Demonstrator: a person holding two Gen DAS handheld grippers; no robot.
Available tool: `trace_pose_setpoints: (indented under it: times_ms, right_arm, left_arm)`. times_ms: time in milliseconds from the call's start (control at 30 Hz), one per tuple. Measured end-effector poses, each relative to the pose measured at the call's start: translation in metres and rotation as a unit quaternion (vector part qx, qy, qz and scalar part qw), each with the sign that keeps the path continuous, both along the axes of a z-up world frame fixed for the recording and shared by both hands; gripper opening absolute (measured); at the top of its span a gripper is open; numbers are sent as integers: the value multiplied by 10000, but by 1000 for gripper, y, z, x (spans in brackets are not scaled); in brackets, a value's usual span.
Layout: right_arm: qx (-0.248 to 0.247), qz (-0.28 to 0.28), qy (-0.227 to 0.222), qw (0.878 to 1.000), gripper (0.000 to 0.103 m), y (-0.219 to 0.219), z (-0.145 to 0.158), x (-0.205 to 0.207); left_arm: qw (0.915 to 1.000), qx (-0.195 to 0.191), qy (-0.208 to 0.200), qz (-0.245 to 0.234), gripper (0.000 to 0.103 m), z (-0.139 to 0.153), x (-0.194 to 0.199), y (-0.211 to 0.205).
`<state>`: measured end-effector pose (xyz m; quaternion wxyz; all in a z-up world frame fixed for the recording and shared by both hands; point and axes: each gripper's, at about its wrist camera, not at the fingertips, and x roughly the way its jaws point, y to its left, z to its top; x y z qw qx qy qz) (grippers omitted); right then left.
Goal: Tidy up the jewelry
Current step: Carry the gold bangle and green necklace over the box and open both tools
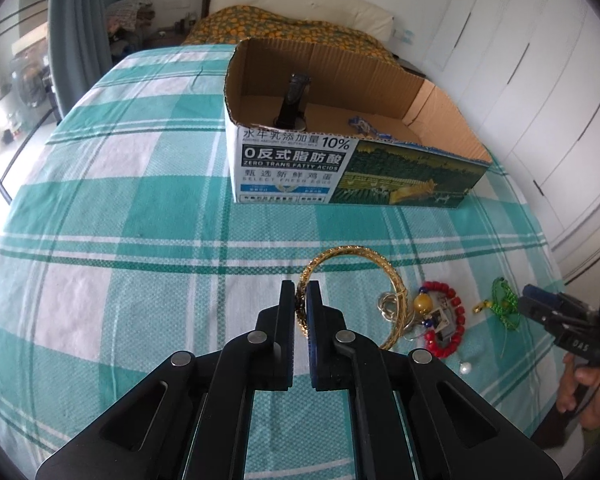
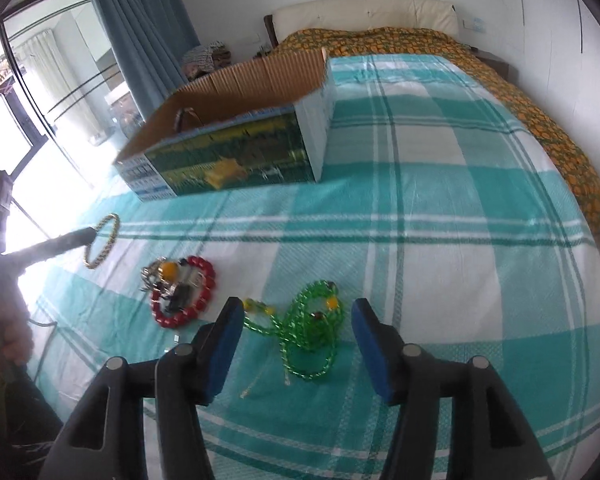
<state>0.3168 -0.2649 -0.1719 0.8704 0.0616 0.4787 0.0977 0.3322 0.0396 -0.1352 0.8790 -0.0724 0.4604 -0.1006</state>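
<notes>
My left gripper (image 1: pixel 301 294) is shut on the rim of a gold bangle (image 1: pixel 356 254), which stands tilted just above the checked bedspread; from the right wrist view that bangle (image 2: pixel 104 246) hangs at the tip of the left gripper (image 2: pixel 85 235). My right gripper (image 2: pixel 298 312) is open, its blue pads either side of a green bead necklace (image 2: pixel 312 328) lying on the bed, not touching it. A red bead bracelet (image 2: pixel 188 292) with a yellow bead and metal charms lies to the left. The open cardboard box (image 1: pixel 340 168) stands farther back and holds a black watch (image 1: pixel 294 96).
The teal and white checked bedspread (image 2: pixel 440 240) covers the bed; an orange patterned quilt (image 2: pixel 540 120) and a cream headboard lie beyond. A small pearl (image 1: pixel 465 368) rests near the red bracelet. A curtain and window are to the left, white wardrobe doors (image 1: pixel 520 80) to the right.
</notes>
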Motion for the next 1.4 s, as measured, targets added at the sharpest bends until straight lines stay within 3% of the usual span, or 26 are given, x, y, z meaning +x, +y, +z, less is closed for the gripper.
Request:
trace_pose_setpoints:
  times_ms: [100,167,467,633,1000,1400]
  right_arm:
    - [-126,160,26,9998,24,6,-9,1]
    - [-95,224,16,9997,12,8,-2,-2]
    - [1012,336,-512,9930,12,-5,78,-7]
    - [1342,389,-700,9877,12,-6,105,2]
    - [944,604,-1330,9848,12,14,153,49]
    - [320,680,-1239,9895,12,41,141,166]
  left_arm:
    - [10000,-1,32,13,3,-2,-2,-1]
    - [10000,-31,12,17,3,1,-4,0]
    - [9992,-297,-253,-78,3,38,-8,4]
    - [9979,-463,-436,-151,3,63,-4,6]
    - [9951,-593,-788,-92,3,109,43,17]
    - [9980,-252,-576,-23,3,89,151,-14]
